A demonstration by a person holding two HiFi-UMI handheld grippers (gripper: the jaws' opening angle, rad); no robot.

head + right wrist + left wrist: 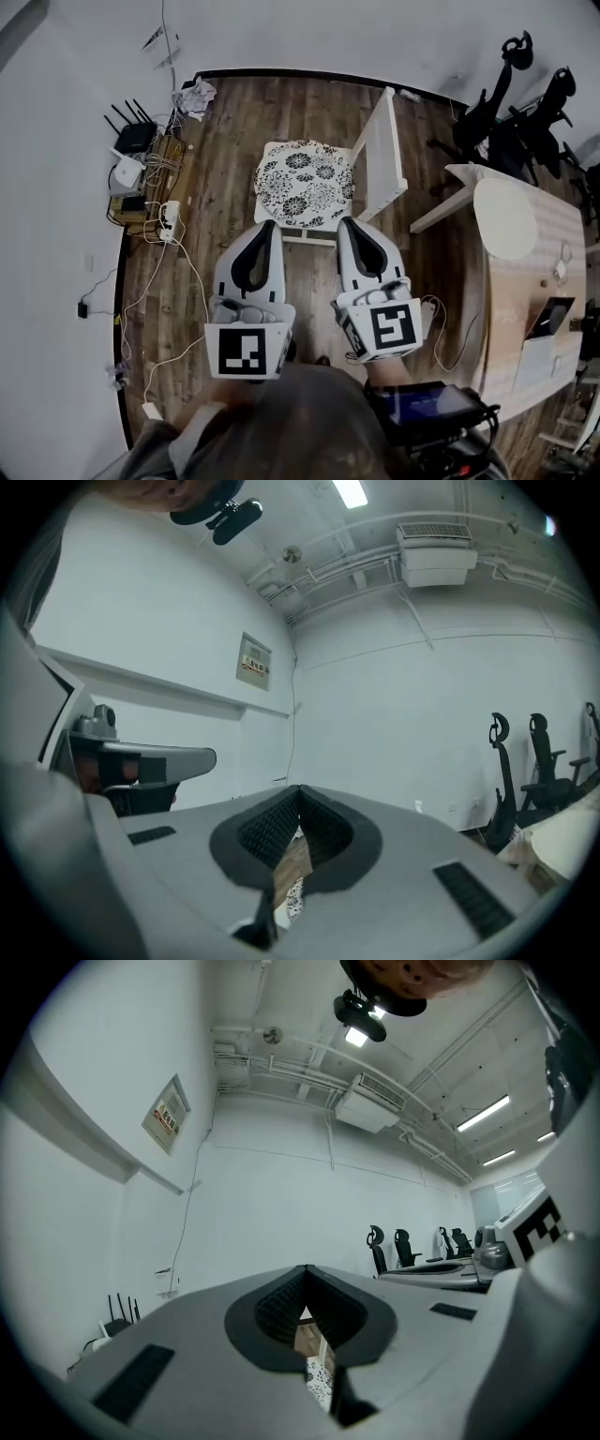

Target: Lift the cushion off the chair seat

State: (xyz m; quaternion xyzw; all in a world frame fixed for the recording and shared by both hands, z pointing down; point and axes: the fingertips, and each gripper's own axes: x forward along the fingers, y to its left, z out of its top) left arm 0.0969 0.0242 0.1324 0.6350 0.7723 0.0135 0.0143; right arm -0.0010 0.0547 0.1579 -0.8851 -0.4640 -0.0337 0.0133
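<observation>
While both point level toward the white wooden chair (380, 155), my grey left claw (266, 227) and grey right claw (348, 225) each have their jaws pressed together, with nothing between them. The square black-and-white flower-patterned cushion (305, 183) lies flat on the chair seat, just beyond both tips.

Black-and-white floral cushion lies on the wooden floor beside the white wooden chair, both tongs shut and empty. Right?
The black-and-white floral cushion lies on the seat of the white wooden chair, not on the wooden floor, per the head view. The left tongs and right tongs are shut and empty.
</observation>
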